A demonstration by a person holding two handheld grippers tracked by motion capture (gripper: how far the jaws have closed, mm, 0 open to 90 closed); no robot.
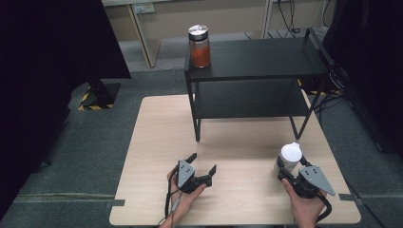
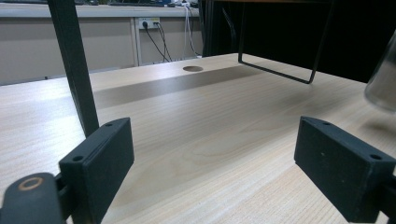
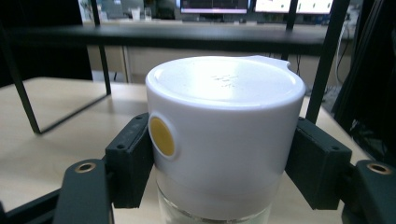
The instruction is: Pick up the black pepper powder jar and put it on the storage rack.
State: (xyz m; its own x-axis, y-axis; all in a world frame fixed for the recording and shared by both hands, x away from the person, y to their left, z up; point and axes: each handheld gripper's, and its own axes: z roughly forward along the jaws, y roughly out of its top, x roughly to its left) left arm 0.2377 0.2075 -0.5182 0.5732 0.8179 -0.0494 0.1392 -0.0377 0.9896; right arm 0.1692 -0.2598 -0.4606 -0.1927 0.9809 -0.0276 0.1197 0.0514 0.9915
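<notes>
Setting: pale wooden table (image 1: 157, 142) on grey carpet, dark curtains at both sides, a black two-tier shelf (image 1: 266, 59) standing along the table's far edge.
Shelf top: a jar of orange powder (image 1: 199, 46) with a silver lid sits at its left end; the lower tier looks bare.
Task's thing: a glass jar with a white lid (image 3: 224, 135) stands upright near the table's right edge, toward the near right corner.
Right gripper (image 1: 291, 172): closed on the white-lidded jar, one pad pressing each side of the lid; jar base looks to be on the table.
Left gripper (image 1: 203, 163): jaws wide, nothing between them, resting near the table's near edge, middle.
Progress: grasp made; probably the lift and placing on the shelf beside the orange jar are not yet done.
</notes>
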